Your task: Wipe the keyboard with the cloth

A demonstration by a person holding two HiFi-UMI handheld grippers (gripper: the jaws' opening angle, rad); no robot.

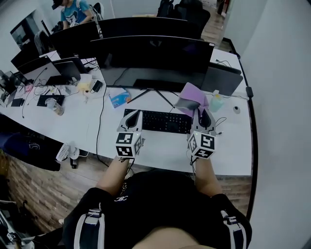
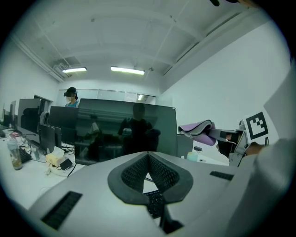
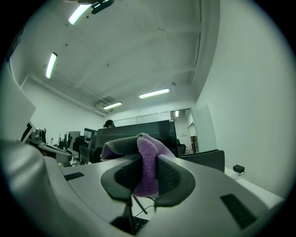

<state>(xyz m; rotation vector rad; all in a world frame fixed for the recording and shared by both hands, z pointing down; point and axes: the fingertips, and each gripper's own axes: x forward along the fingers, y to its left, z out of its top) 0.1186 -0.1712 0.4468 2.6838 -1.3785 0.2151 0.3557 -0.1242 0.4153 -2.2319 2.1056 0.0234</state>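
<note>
A black keyboard (image 1: 158, 121) lies on the white desk (image 1: 160, 148) below the big monitor. My right gripper (image 1: 202, 116) is shut on a purple and grey cloth (image 1: 191, 100), held up over the keyboard's right end. In the right gripper view the cloth (image 3: 144, 166) fills the gap between the pads and folds over their tips. My left gripper (image 1: 133, 118) hovers over the keyboard's left end, shut, with nothing between its pads. A few keys (image 2: 155, 201) show below the left gripper (image 2: 148, 170) in its own view, and the cloth (image 2: 200, 129) hangs at the right.
A wide dark monitor (image 1: 150, 56) stands behind the keyboard. A laptop (image 1: 221, 80), a small bottle (image 1: 215, 101) and a mouse (image 1: 236, 110) sit at the right. A blue packet (image 1: 118, 99), cables and clutter lie left. A person (image 1: 74, 12) sits at a far desk.
</note>
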